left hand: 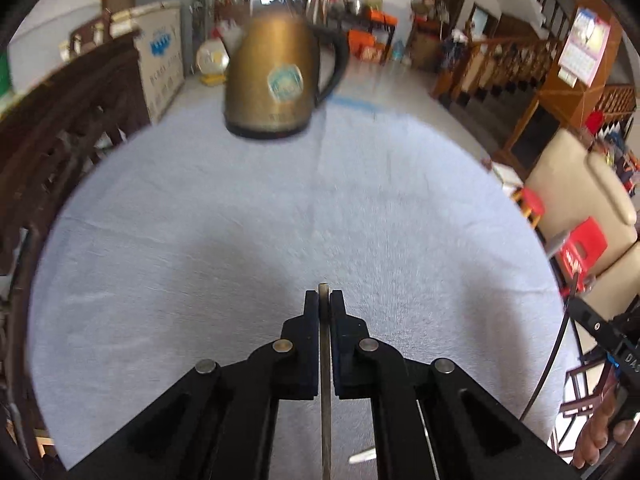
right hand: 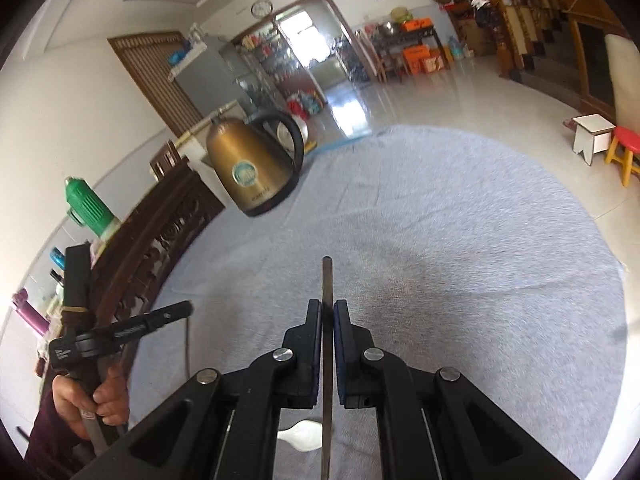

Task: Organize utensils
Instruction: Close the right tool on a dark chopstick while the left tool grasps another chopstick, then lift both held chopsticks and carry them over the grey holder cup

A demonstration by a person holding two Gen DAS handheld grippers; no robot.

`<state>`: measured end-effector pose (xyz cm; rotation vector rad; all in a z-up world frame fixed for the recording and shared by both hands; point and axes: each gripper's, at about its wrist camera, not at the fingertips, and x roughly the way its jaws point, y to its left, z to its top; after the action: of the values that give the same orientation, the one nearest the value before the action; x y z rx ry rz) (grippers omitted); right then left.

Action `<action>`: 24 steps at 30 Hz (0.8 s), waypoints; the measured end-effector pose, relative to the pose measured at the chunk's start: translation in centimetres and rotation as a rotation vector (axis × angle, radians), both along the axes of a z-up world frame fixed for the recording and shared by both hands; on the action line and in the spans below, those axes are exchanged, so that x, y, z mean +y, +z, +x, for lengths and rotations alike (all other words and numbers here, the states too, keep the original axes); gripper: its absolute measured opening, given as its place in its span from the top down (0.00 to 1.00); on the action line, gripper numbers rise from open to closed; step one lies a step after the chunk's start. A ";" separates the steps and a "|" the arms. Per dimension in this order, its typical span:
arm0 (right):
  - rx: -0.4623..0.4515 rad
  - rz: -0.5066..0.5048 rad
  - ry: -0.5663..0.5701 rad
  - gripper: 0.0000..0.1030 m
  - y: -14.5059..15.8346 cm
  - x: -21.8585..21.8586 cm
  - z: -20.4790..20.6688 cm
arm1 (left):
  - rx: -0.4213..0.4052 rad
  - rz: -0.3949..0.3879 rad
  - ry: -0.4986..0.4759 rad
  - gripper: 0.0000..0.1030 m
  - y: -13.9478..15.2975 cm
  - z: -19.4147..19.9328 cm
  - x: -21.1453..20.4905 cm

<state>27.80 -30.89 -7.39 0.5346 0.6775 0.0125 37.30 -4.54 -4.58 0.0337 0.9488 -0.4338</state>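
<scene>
In the left wrist view my left gripper [left hand: 324, 300] is shut on a thin flat metal utensil handle [left hand: 325, 400], seen edge-on, whose tip just clears the fingertips. It hangs above the light grey-blue tablecloth [left hand: 200, 240]. In the right wrist view my right gripper [right hand: 327, 308] is shut on a darker thin metal utensil handle [right hand: 326, 280] that sticks out well past the fingertips. A white spoon-shaped piece [right hand: 304, 436] shows under the right gripper. I cannot tell whether it belongs to the held utensil.
A gold kettle [left hand: 276, 80] with a black handle stands at the far side of the cloth, also the kettle [right hand: 256, 168] at upper left. A dark carved wooden rail [right hand: 160, 248] borders the left side. A person's hand [right hand: 104, 396] holds the other gripper at left.
</scene>
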 end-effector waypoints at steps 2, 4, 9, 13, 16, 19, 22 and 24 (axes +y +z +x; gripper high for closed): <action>-0.032 -0.012 -0.023 0.94 0.9 0.1 -1.7 | -0.047 -0.026 0.020 0.95 1.9 -1.0 1.6; -0.065 -0.026 -0.045 0.94 1.9 0.3 -3.4 | -0.094 -0.052 0.041 0.95 3.6 -2.6 3.3; -0.149 -0.071 -0.124 0.94 4.1 1.1 -8.6 | -0.190 -0.109 0.095 0.95 6.6 -6.2 6.9; -0.200 -0.107 -0.174 0.94 5.7 1.8 -12.3 | -0.234 -0.138 0.125 0.95 7.9 -8.4 9.0; -0.231 -0.132 -0.192 0.94 6.8 2.2 -14.4 | -0.257 -0.156 0.146 0.95 8.5 -10.1 10.2; -0.265 -0.167 -0.205 0.94 8.3 2.9 -16.4 | -0.283 -0.174 0.169 0.95 9.5 -11.3 11.3; -0.297 -0.195 -0.208 0.94 9.7 3.5 -18.0 | -0.316 -0.184 0.186 0.95 10.5 -12.9 12.2; -0.320 -0.214 -0.208 0.94 10.6 4.1 -19.0 | -0.340 -0.184 0.196 0.95 11.2 -14.1 12.9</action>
<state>8.81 -26.80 3.24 0.3831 0.3035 -0.1643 23.18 8.37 6.61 -0.1482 0.5680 -0.3194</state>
